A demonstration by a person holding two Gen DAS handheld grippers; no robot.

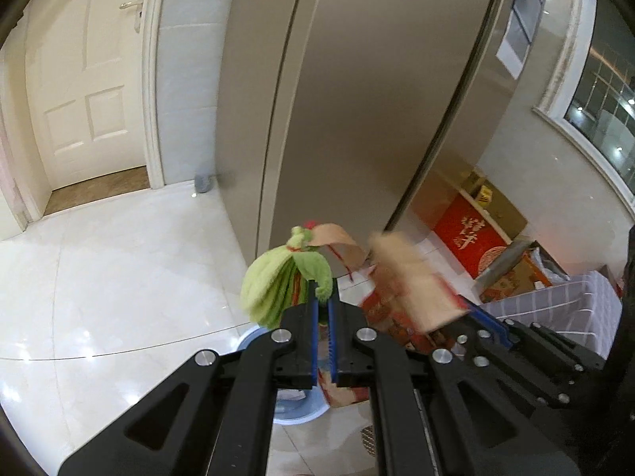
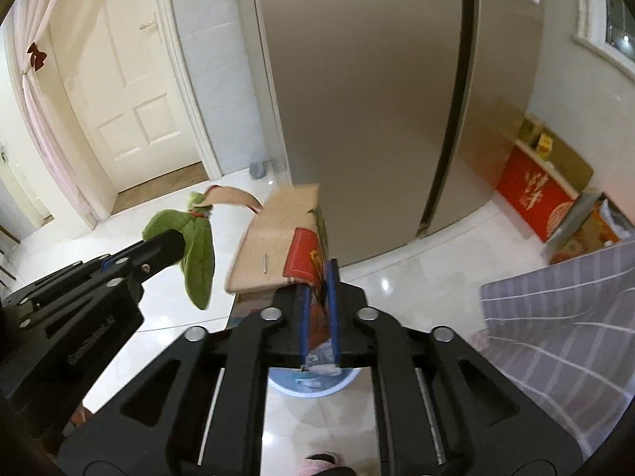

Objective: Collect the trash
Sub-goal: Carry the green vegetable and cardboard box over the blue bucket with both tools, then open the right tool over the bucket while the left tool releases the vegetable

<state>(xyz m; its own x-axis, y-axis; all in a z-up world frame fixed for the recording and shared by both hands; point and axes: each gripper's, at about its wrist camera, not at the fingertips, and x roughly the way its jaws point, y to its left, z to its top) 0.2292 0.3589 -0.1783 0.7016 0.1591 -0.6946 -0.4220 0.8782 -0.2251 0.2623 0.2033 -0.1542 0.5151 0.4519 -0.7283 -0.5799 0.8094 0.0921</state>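
My left gripper (image 1: 324, 289) is shut on a green cloth pouch (image 1: 274, 289) tied with red string and a tan paper tag (image 1: 337, 244). It holds the pouch above the floor. The pouch also shows in the right wrist view (image 2: 190, 254). My right gripper (image 2: 319, 277) is shut on a flattened cardboard box (image 2: 278, 238) with red print, seen blurred in the left wrist view (image 1: 416, 281). A pale blue bin (image 2: 309, 384) stands on the floor directly below both grippers, and its rim shows in the left wrist view (image 1: 293, 416).
A tall beige fridge (image 1: 357, 99) stands close ahead. A white door (image 1: 83, 79) is at the left. Red and brown cartons (image 1: 476, 234) lie by the right wall under a window. A grey striped cloth (image 2: 563, 317) is at the right. The floor is glossy white tile.
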